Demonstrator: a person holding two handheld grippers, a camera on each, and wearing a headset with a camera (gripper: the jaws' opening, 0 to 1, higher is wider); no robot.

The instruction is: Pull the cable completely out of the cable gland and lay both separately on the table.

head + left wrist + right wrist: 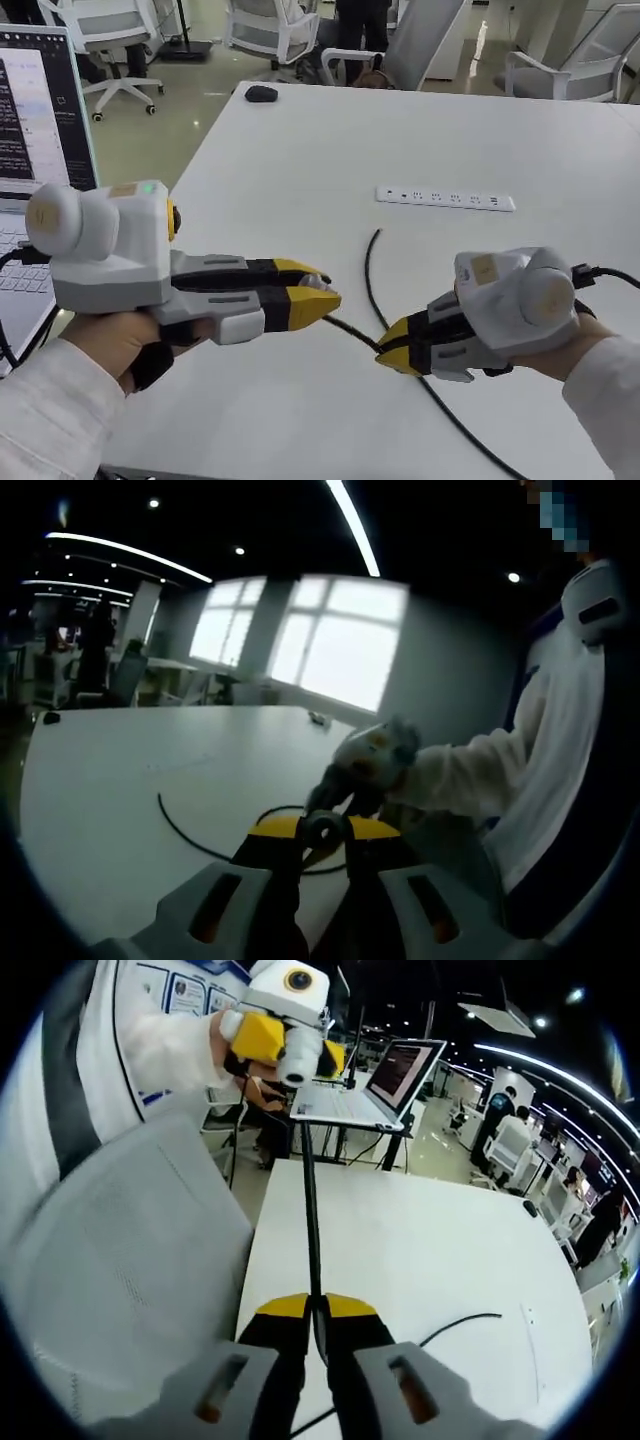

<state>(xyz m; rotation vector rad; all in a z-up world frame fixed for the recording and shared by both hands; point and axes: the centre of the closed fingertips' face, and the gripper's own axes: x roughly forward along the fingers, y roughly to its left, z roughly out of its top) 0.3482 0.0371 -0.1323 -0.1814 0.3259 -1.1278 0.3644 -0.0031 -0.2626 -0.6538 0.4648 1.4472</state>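
The broad white table (450,140) carries the work. Above its near part, the grey left gripper (325,288) with yellow-tipped black jaws is clamped on a small round grey cable gland (322,828). The matching right gripper (392,350) faces it close by, its jaws pinched tight on the thin black cable (368,270). A short stretch of the cable runs straight between the two tools. The rest lies in loose curves on the table, one end toward the middle and another stretch heading for the near edge.

The pull-out looks to be under way, with the cable apparently threaded through the gland. The next move calls for drawing the tools apart along the cable's line while the gland is held firm, probably with a fresh grip nearer the gland. Each piece then gets laid down on its own.

White office chairs (110,30) stand beyond the table. An open laptop (30,110) sits beside the left arm and limits the backward swing. A white power strip (445,198) and a black mouse (261,93) lie farther off, out of the way.
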